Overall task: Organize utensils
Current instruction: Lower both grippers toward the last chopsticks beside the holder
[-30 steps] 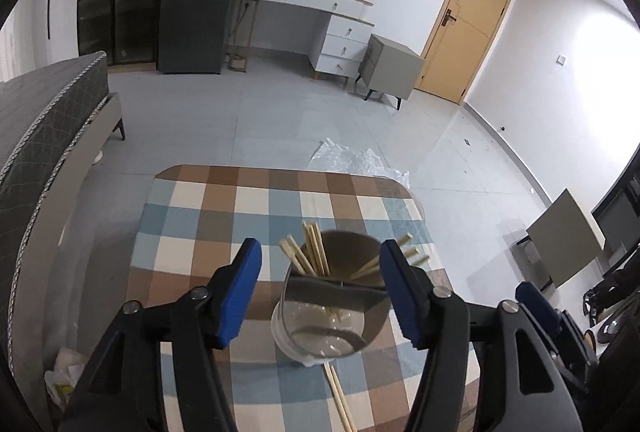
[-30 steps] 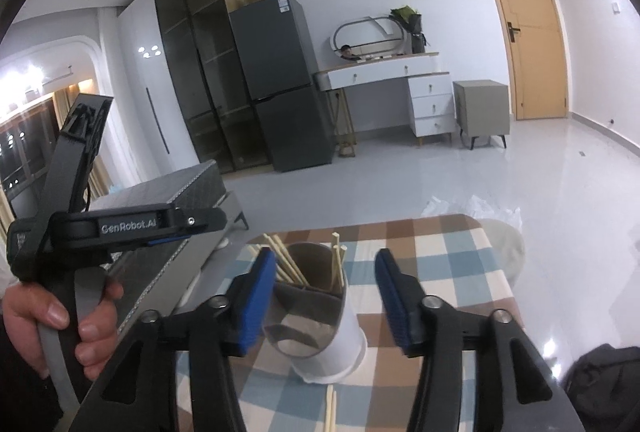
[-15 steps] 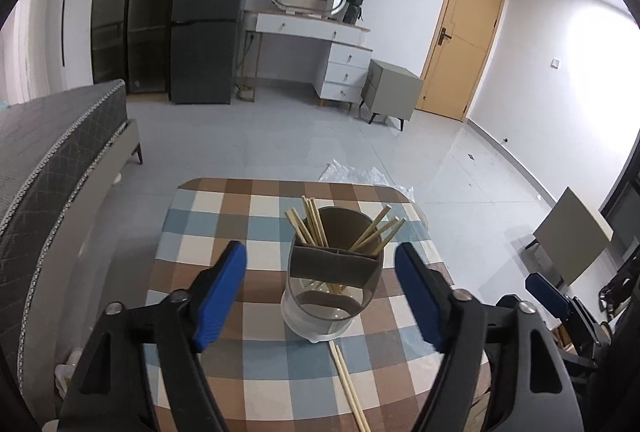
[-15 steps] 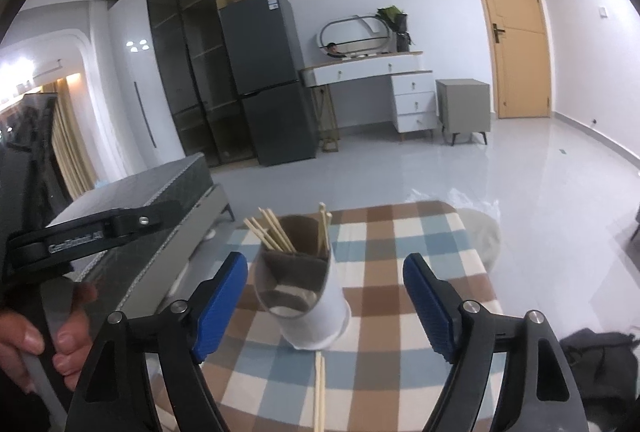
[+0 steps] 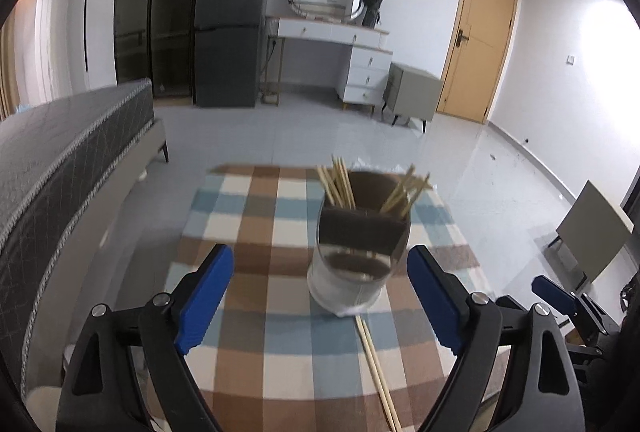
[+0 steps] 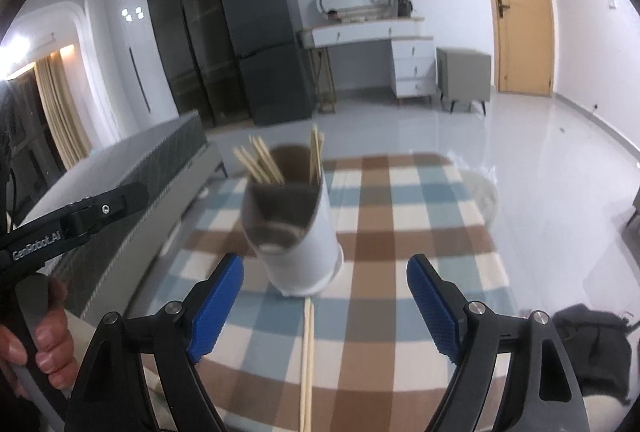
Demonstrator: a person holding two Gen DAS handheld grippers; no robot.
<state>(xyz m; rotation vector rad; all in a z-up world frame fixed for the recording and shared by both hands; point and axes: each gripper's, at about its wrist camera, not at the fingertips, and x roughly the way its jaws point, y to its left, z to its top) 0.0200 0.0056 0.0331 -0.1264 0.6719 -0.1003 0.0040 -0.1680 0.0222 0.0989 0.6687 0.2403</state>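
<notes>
The white holder point(image 5: 352, 264) stands upright on the checked table point(image 5: 256, 216), chopsticks point(image 5: 340, 183) fanning from its far compartments. It sits ahead of the left gripper point(image 5: 320, 296), whose jaws are opening, nothing between them. The right gripper point(image 6: 324, 308) is likewise spreading and empty. Two loose chopsticks point(image 6: 307, 364) (apparently a pair, blurred) lie between its jaws. Only the right view shows the hand point(image 6: 44, 332) holding the left tool.
</notes>
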